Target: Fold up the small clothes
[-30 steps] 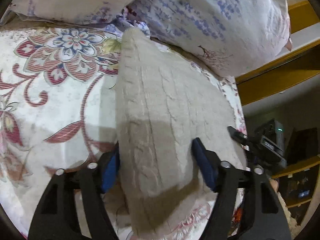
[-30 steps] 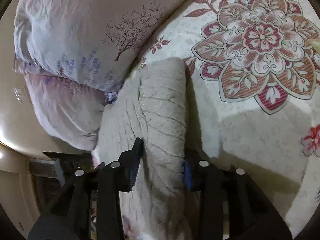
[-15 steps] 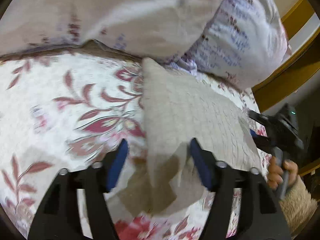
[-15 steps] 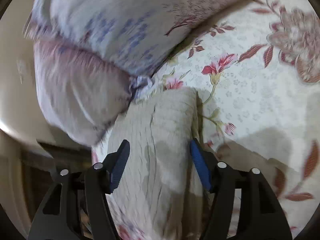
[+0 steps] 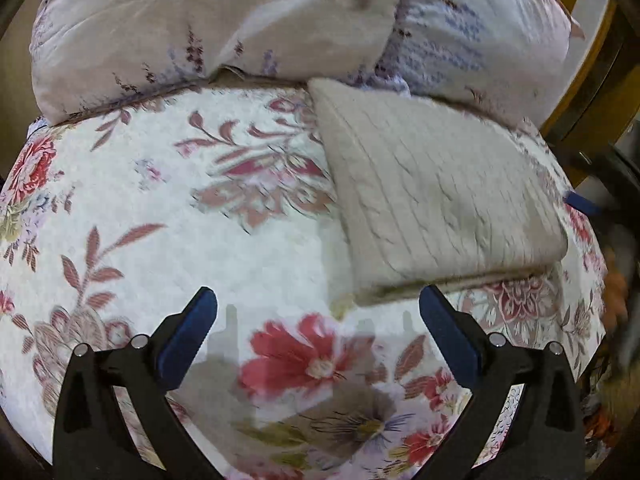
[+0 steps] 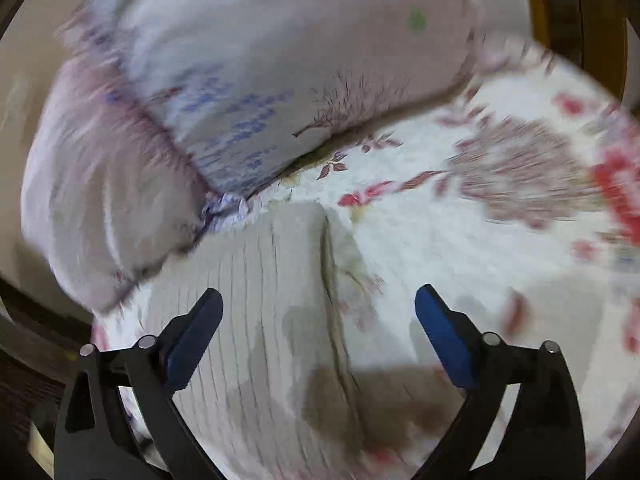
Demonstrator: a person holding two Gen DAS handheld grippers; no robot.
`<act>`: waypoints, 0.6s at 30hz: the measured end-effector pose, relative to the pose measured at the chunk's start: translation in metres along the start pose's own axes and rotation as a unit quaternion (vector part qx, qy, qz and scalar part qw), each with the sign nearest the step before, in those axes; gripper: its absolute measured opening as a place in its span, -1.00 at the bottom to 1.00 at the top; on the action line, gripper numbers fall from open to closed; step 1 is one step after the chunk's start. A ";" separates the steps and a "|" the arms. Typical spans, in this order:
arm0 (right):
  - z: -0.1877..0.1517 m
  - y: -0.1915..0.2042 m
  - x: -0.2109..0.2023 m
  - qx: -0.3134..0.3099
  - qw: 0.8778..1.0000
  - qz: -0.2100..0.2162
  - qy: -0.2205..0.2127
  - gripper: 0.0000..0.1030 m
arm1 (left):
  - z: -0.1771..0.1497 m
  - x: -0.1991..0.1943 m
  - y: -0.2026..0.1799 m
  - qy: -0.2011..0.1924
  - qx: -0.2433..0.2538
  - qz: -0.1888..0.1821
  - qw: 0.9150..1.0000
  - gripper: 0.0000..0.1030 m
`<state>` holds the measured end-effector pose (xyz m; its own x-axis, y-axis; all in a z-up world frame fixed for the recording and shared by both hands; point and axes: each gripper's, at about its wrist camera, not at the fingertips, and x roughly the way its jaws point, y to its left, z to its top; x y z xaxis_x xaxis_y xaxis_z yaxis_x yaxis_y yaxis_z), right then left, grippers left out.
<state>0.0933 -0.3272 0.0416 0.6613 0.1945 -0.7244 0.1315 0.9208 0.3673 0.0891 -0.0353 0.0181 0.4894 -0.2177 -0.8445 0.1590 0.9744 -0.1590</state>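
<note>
A folded beige cable-knit garment (image 5: 436,196) lies flat on the floral bedspread (image 5: 180,216), close to the pillows. My left gripper (image 5: 318,312) is open and empty, above the bedspread just in front of the garment's near edge. In the right wrist view the same garment (image 6: 256,320) lies below and between the fingers of my right gripper (image 6: 318,312), which is open and empty and raised off it. A blue finger pad (image 5: 582,202) of the right gripper shows at the garment's far right.
Two large pale printed pillows (image 5: 224,20) lie along the head of the bed, directly behind the garment. A yellow wooden bed frame (image 5: 576,64) runs at the right. The bed's edge drops off at the right, past the garment.
Both grippers let go of the garment, opened wide and pulled back. The garment now lies flat on the bedspread.
</note>
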 end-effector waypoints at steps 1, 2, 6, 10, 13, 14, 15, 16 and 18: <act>-0.014 0.004 -0.006 -0.020 0.999 -0.028 -0.003 0.97 | -0.002 0.004 -0.006 0.005 0.001 -0.001 1.000 0.96; -0.029 0.008 -0.012 -0.041 0.998 -0.049 -0.002 0.97 | -0.005 0.008 -0.010 0.010 0.002 -0.001 1.000 0.96; -0.083 0.021 -0.002 -0.106 0.992 -0.051 0.054 0.97 | -0.019 0.024 -0.024 0.043 0.008 0.027 0.999 0.96; -0.104 0.022 0.016 -0.120 0.987 -0.064 0.090 0.97 | -0.025 0.029 -0.035 0.046 0.025 0.072 0.996 0.97; -0.108 0.032 0.021 -0.158 0.979 -0.091 0.089 0.97 | -0.024 0.029 -0.035 0.058 0.015 0.079 0.995 0.97; -0.110 0.034 0.021 -0.163 0.978 -0.094 0.086 0.97 | -0.024 0.029 -0.034 0.063 0.014 0.080 0.995 0.97; -0.110 0.033 0.020 -0.159 0.979 -0.093 0.084 0.97 | -0.024 0.029 -0.033 0.072 0.013 0.081 0.994 0.97; -0.111 0.033 0.020 -0.158 0.979 -0.095 0.083 0.97 | -0.024 0.028 -0.032 0.079 0.010 0.082 0.993 0.97; -0.112 0.033 0.019 -0.155 0.979 -0.097 0.085 0.97 | -0.024 0.028 -0.031 0.092 0.007 0.086 0.992 0.97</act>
<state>0.0279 -0.2556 -0.0254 0.5096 0.0347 -0.8597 -0.0058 0.9993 0.0368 0.0774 -0.0704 -0.0127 0.3451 -0.0330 -0.9380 0.0993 0.9951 0.0016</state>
